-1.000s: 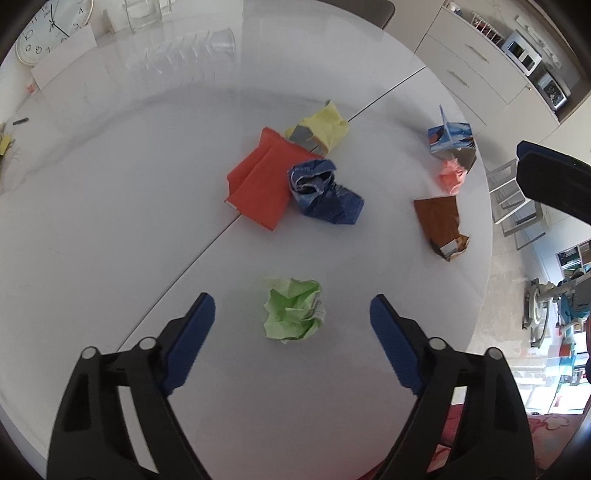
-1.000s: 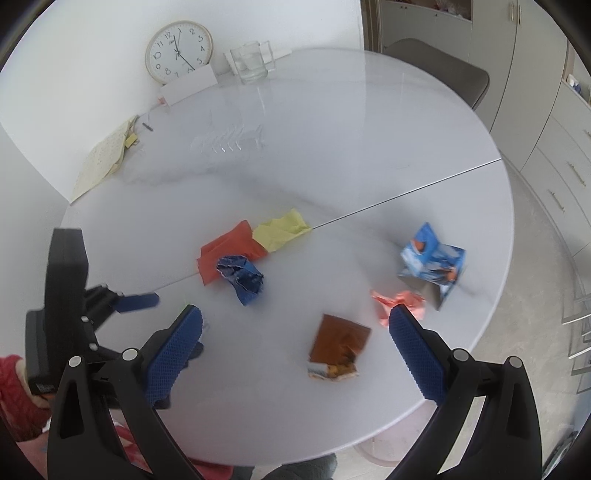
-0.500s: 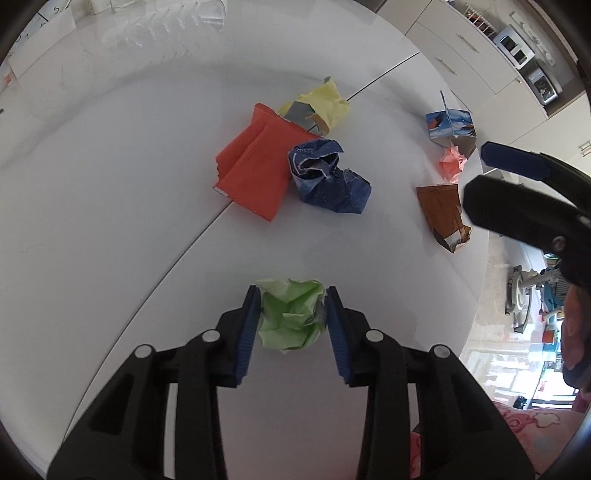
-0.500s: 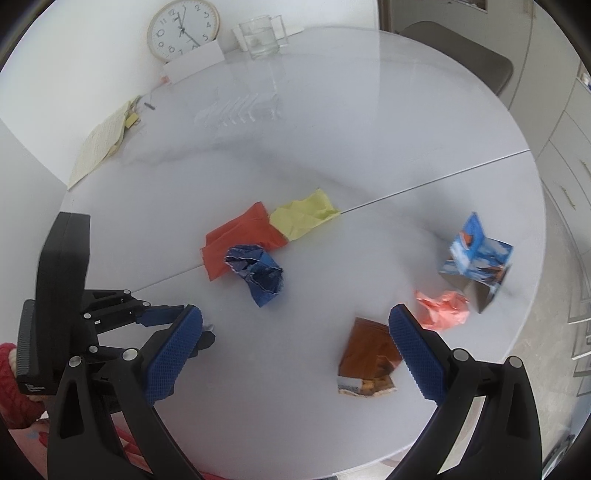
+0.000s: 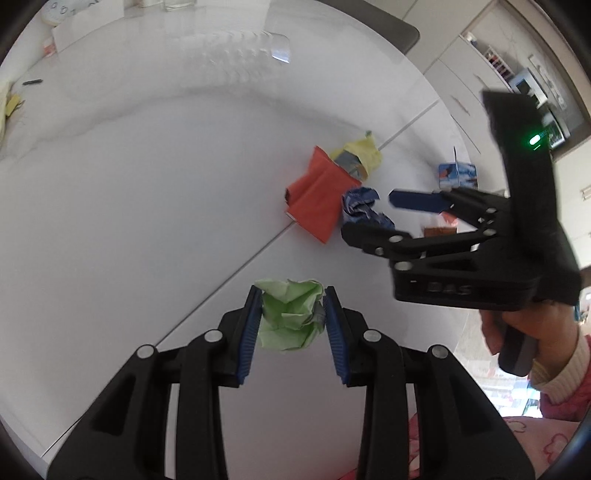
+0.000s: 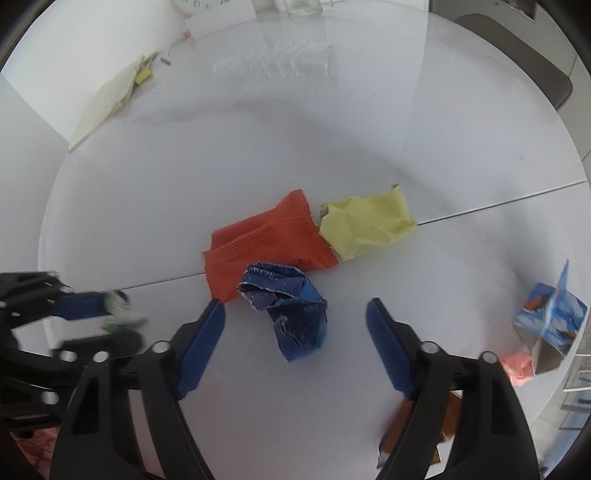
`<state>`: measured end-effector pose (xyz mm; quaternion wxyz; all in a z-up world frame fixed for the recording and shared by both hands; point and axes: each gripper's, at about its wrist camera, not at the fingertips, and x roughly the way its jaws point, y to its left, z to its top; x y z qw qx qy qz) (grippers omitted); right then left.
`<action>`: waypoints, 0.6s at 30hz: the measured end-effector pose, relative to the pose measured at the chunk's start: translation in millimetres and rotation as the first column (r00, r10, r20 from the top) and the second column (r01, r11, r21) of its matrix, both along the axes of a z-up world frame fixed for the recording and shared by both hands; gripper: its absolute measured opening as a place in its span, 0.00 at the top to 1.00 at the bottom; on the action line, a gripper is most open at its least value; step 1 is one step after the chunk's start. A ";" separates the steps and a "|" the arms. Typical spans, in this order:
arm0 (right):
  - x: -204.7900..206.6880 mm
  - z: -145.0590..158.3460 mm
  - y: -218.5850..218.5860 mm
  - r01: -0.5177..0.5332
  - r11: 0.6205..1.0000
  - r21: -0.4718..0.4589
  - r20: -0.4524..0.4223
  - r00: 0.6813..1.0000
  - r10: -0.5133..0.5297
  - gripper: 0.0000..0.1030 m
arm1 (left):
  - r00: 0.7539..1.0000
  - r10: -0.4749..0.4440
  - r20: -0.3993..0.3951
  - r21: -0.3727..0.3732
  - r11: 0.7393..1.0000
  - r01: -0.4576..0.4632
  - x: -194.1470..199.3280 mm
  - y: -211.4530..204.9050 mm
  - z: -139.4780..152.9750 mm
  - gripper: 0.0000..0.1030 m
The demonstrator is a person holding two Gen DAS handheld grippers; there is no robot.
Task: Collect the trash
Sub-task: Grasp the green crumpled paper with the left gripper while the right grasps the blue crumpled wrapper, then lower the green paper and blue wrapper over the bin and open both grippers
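Note:
My left gripper [image 5: 291,325] is shut on a crumpled green paper ball [image 5: 290,319] above the white round table [image 5: 147,184]. My right gripper [image 6: 295,332] is open, its blue pads on either side of a crumpled dark blue wrapper [image 6: 291,310], just above it. An orange-red wrapper [image 6: 266,243] and a yellow wrapper [image 6: 365,225] lie just beyond. The right gripper [image 5: 402,218] also shows in the left wrist view, over the blue wrapper [image 5: 360,206]. The left gripper [image 6: 110,314] shows blurred at the left of the right wrist view.
A blue carton [image 6: 550,317], a pink crumpled scrap [image 6: 517,367] and a brown wrapper [image 6: 406,424] lie near the table's right edge. Papers [image 6: 107,99] lie at the far left and a glass [image 6: 303,7] at the back. Cabinets [image 5: 480,74] stand beyond the table.
My left gripper closed on the green ball and lifted it. My right gripper moved forward and down over the blue wrapper, staying open.

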<state>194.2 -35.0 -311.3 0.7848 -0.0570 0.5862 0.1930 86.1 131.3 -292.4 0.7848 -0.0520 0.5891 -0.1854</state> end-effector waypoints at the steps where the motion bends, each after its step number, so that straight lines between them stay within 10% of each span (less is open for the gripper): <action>1: 0.5 -2.4 1.4 -0.002 1.000 -0.004 -0.004 1.000 0.002 0.34 | 1.000 0.004 0.002 -0.001 1.000 -0.004 0.5 1.7 1.4 0.67; 7: -0.5 -5.1 3.0 -0.017 0.999 -0.030 0.015 1.000 0.017 0.60 | 1.000 0.009 0.011 0.002 1.000 -0.009 -0.4 6.8 7.3 0.67; 18: -35.3 35.3 -54.5 0.092 0.994 0.056 0.056 0.994 -0.095 0.62 | 0.997 -0.065 0.050 -0.003 0.998 0.065 -17.2 -21.8 28.9 0.67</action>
